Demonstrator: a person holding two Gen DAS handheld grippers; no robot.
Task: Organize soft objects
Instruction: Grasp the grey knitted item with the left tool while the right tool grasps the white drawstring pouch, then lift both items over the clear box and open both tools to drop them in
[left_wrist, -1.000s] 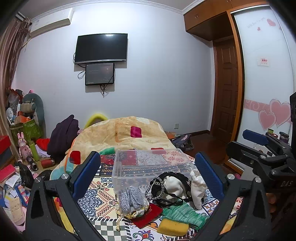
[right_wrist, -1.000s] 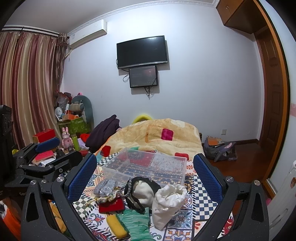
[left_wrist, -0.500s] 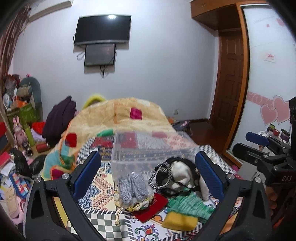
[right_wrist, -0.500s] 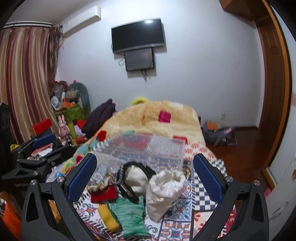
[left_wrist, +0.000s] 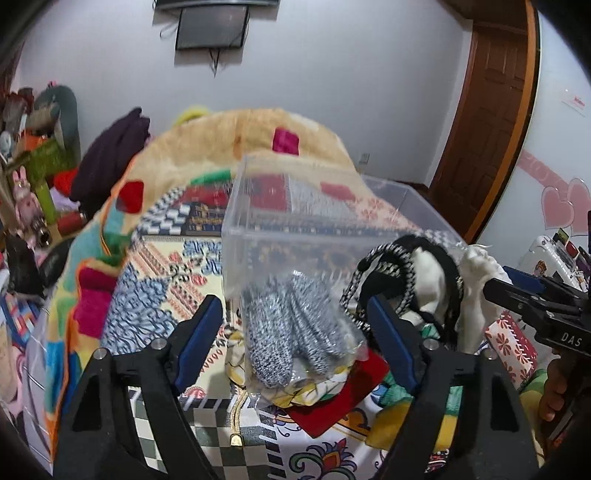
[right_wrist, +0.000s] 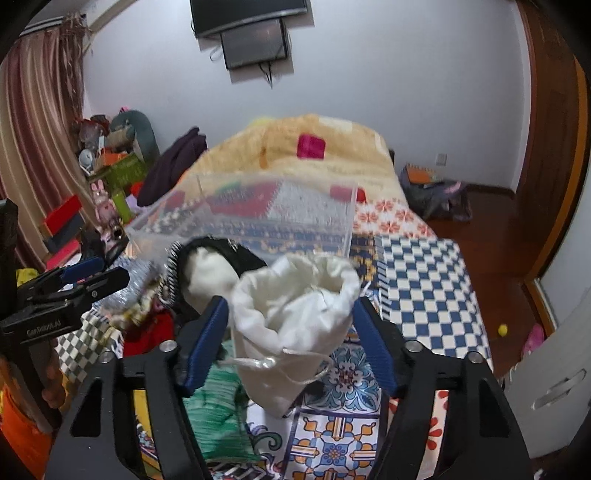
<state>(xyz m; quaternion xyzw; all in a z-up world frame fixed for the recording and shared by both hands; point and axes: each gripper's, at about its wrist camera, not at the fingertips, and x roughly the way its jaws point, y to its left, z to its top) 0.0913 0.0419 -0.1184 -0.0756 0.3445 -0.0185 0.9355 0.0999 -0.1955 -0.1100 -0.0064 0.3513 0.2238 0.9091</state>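
Observation:
A clear plastic bin (left_wrist: 306, 218) stands on the patterned bed cover, also in the right wrist view (right_wrist: 258, 218). In front of it lies a pile of soft things. My left gripper (left_wrist: 295, 339) is open, its blue pads either side of a clear bag of grey-speckled knit items (left_wrist: 291, 332). My right gripper (right_wrist: 291, 339) is open, its pads either side of a white drawstring pouch (right_wrist: 295, 314). A black-and-white rope-handled bag (left_wrist: 413, 280), red cloth (left_wrist: 332, 398), green knit (right_wrist: 218, 413) and a yellow piece (left_wrist: 391, 424) lie around them.
An orange blanket (left_wrist: 229, 144) is heaped behind the bin. Clutter and toys (left_wrist: 33, 184) fill the floor at the left. A wooden door (left_wrist: 487, 122) and a wardrobe with pink hearts (left_wrist: 561, 203) stand at the right. The bed's right edge (right_wrist: 476, 306) drops to the floor.
Both grippers have moved forward and down to the pile. The left now straddles the knit bag and the right straddles the white pouch. Both jaws have narrowed but remain open.

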